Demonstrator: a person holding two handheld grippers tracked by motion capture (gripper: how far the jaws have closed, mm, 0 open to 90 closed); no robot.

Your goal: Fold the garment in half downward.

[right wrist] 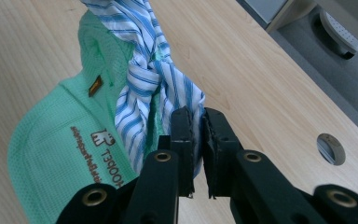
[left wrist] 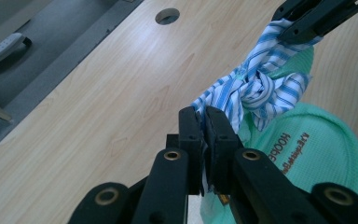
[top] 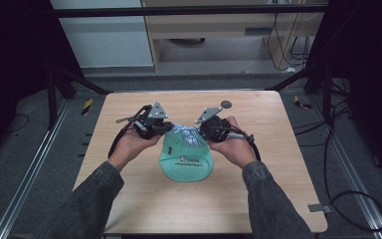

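Left claw (left wrist: pixel 204 122) and right claw (right wrist: pixel 196 122) each clenched on one end of the striped cloth (left wrist: pixel 261 81); its knot hangs between them, above the green cap (top: pixel 188 160) on the tabletop (top: pixel 144 196). Likely tightening the knot; next: pull apart evenly. Cap lettering unreadable; knot's attachment unclear.

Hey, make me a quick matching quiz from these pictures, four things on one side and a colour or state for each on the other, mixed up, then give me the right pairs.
Things
1. left gripper
2. cap
3. striped cloth
4. round hole in the table

States or colours
A. mint green with brown lettering
B. blue and white, tied in a knot
C. shut on one end of the striped cloth
D. at the far side of the tabletop, beyond the right gripper

Pairs: 1-C, 2-A, 3-B, 4-D
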